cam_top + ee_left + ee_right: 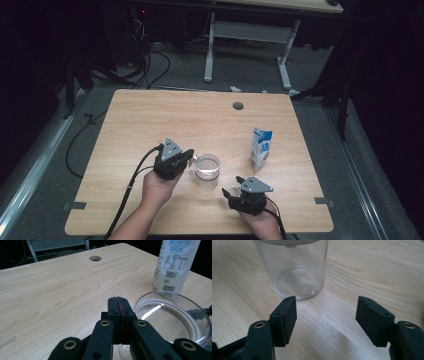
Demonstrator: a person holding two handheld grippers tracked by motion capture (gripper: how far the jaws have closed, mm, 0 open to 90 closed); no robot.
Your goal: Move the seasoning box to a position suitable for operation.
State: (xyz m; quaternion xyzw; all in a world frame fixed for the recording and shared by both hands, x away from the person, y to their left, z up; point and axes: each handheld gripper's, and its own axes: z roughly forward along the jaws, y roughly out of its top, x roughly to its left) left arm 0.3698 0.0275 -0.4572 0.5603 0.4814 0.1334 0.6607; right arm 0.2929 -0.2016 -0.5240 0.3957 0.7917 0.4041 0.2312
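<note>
A clear, empty drinking glass [207, 167] stands upright near the table's front middle. My left gripper [191, 156] is at the glass's left side, level with its rim. In the left gripper view its jaws [117, 305] are pressed flat together with nothing visible between them, and the glass rim [172, 315] lies just to their right. My right gripper [232, 185] rests low, in front and to the right of the glass. In the right gripper view it [325, 307] stands open, and the glass [294, 270] is a short way beyond the pads, apart from them.
A blue and white milk carton [261, 147] stands upright to the right of the glass, also close behind it as the carton [175, 265] in the left gripper view. The wooden table [150, 115] has a round cable hole [238, 106] near its far edge. Cables trail off the table's front.
</note>
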